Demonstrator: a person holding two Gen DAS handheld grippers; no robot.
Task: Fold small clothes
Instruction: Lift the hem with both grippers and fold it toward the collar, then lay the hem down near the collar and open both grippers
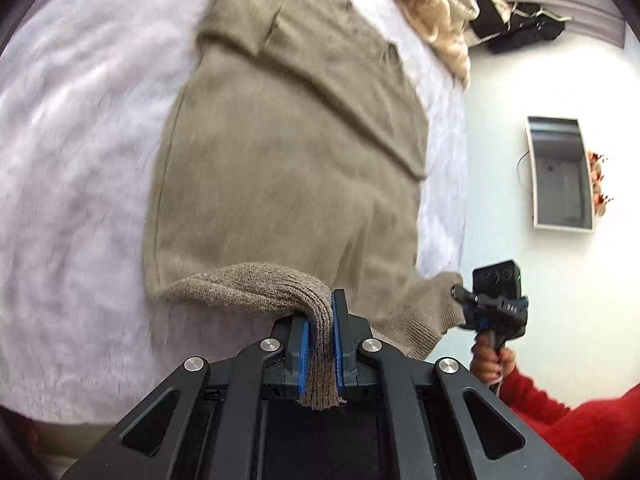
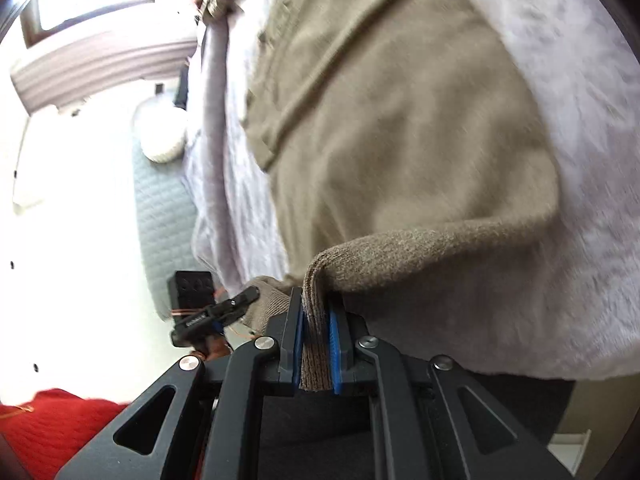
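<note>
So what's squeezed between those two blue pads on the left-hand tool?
The ribbed hem of the beige sweater, pinched in the left gripper; the left wrist view shows it.

A tan knit sweater lies spread flat on a pale fuzzy blanket, its sleeves folded diagonally across the body. Its ribbed hem is lifted off the blanket at both near corners and bunched into ridges.

Both grippers clamped, held side by side

The left gripper and the right gripper are each closed on ribbed knit fabric; the right hand is wrapped around its handle.
</note>
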